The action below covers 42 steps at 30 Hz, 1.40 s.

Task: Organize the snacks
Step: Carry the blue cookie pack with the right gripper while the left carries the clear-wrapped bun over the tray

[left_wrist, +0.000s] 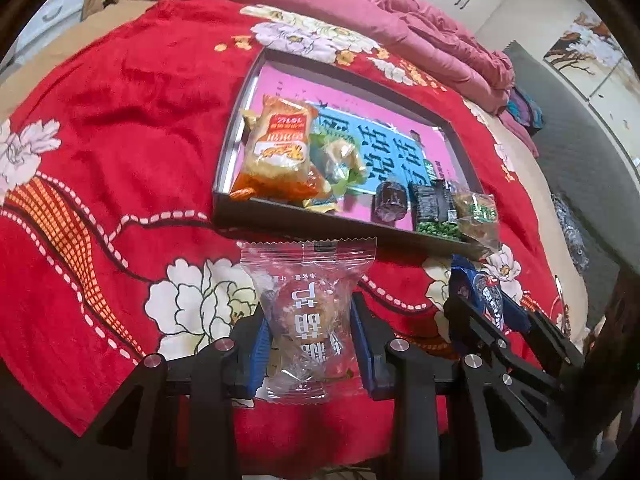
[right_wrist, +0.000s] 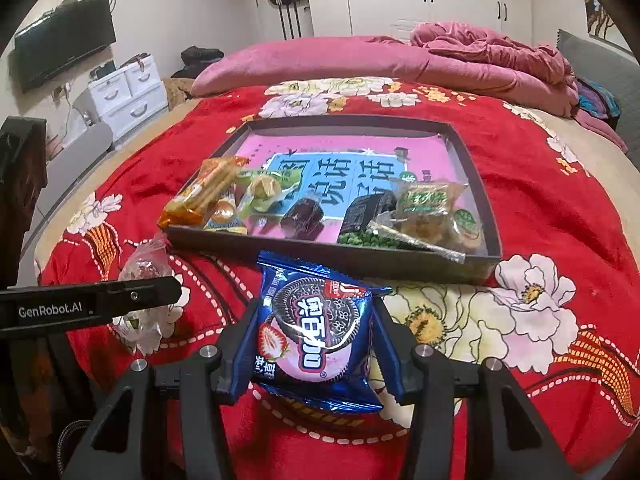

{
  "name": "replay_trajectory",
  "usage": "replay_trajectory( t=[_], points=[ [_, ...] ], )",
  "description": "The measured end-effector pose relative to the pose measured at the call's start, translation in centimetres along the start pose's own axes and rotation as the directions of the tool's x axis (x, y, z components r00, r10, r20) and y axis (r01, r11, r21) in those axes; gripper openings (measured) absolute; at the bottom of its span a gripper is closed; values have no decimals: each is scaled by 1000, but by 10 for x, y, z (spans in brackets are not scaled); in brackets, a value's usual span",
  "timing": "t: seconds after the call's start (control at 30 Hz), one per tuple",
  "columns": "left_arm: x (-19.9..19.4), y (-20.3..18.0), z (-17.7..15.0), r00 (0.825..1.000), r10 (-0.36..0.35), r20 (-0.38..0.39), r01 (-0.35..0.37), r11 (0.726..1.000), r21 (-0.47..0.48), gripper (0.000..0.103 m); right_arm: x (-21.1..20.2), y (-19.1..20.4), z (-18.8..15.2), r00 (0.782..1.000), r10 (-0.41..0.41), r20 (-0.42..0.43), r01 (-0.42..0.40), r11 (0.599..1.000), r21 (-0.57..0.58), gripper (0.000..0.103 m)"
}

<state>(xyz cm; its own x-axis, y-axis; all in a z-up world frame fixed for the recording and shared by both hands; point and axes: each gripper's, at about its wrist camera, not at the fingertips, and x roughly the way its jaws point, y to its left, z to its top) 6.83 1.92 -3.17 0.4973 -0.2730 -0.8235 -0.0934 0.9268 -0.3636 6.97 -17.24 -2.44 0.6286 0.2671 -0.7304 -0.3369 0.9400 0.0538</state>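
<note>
The left claw (left_wrist: 310, 344) was closed on a clear-wrapped snack (left_wrist: 306, 320), its blue pads pressing the packet's two sides. The packet's long axis ran along the claw's fingers, with its crimped top edge pointing ahead toward the tray and its lower crimp back between the finger bases; the printed characters read upside down from the left wrist camera. It hung above the red flowered blanket (left_wrist: 120, 140) on the bed, short of the tray's near wall.

The right claw (right_wrist: 310, 344) gripped a blue cookie packet (right_wrist: 316, 332) by its side edges. That packet also lay lengthwise along the fingers, one crimped end pointing forward at the tray, the other back toward the camera, its printed face up and the picture of a dark sandwich cookie with a strawberry in plain view. It too was held over the blanket, just before the tray's front wall.

Ahead of both claws sat the shallow dark tray (right_wrist: 332, 252), lined with a pink and blue printed sheet. Along its near side lay an orange snack bag (right_wrist: 200, 196) at the far left, long axis running away from the claws, then a green-wrapped sweet (right_wrist: 264, 192), a dark purple piece (right_wrist: 304, 212), a black packet of green peas (right_wrist: 366, 216) and clear packets with green labels (right_wrist: 428, 204) at the right.

Beyond the tray lay a pink quilt (right_wrist: 480, 56).
</note>
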Motion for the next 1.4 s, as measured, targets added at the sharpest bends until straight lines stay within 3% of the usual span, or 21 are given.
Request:
replay_trajectory(
  t=[0.7, 1.4],
  points=[
    [-15, -19, 12, 995, 1, 95, -7, 998, 64, 38, -15, -11, 16, 997, 0, 71, -3, 999, 33, 52],
    [0, -48, 40, 994, -26, 108, 14, 994, 110, 38, -15, -31, 51, 990, -27, 141, 16, 997, 80, 52]
  ],
)
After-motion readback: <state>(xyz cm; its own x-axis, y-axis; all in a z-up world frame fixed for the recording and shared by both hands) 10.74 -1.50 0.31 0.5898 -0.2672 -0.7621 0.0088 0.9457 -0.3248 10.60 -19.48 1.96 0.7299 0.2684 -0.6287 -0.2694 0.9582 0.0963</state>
